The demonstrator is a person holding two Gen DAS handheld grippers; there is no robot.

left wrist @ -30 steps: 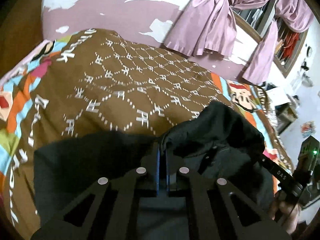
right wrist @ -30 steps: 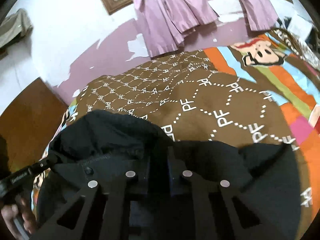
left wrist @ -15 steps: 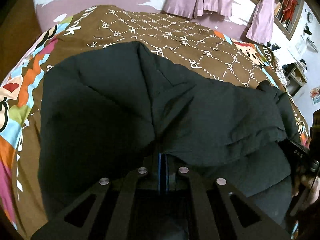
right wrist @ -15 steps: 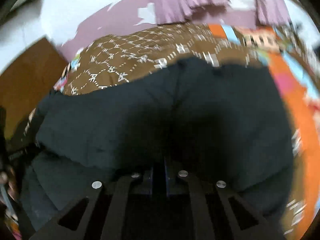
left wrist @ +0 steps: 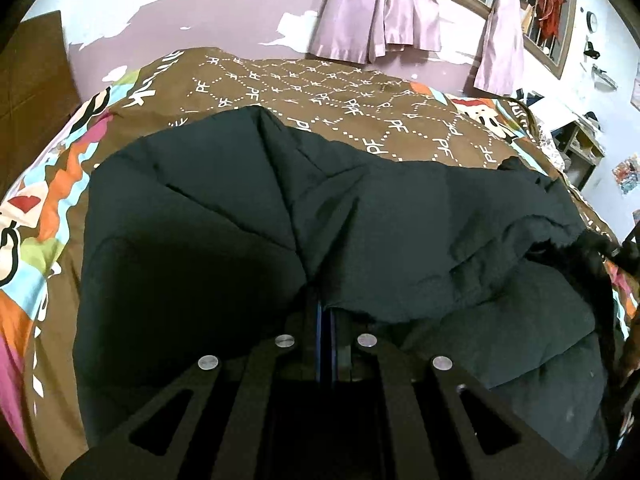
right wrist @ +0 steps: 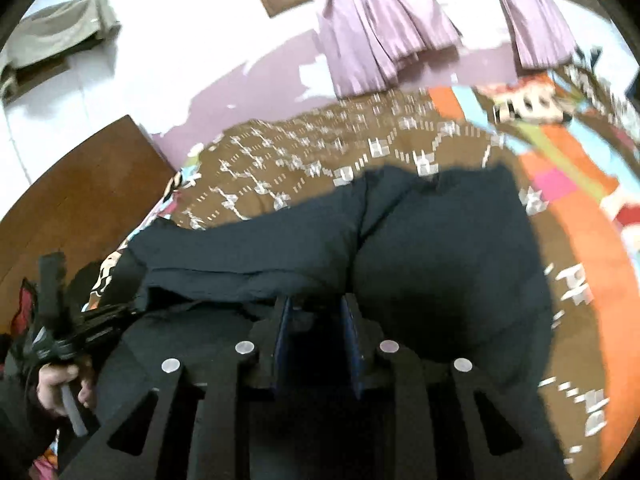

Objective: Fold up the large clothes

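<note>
Left wrist view looks across a bed (left wrist: 360, 92) that fills most of the room, covered by a brown bedspread (left wrist: 304, 88) printed with white dotted diamonds and "PF" letters, with bright cartoon panels along its edges. Behind the bed, a wall (left wrist: 168, 20) painted mauve below and white above is patchy where paint has flaked. Mauve curtains (left wrist: 372, 12) hang knotted in front of a barred window (left wrist: 532, 12). A brown wooden panel (right wrist: 76, 196) stands at the bed's left end, and a small shelf unit (left wrist: 580, 148) sits against the wall on the right.

The black jacket (left wrist: 248, 216) lies spread on the bedspread, folded over on itself, with a raised crease running toward the camera. The left gripper (left wrist: 326, 312) is clamped on a fold of the jacket's near edge, its fingers pressed together with cloth between them. In the right wrist view the right gripper (right wrist: 318, 320) has just been opening: its fingers stand apart, and whether the dark cloth in the gap touches them is hard to make out. A hand (right wrist: 60, 384) holding the other tool shows at that view's lower left.

The right wrist view is blurred, so the bedspread's print smears. The jacket's near part is hidden under both tools, and its right end is lost in shadow.
</note>
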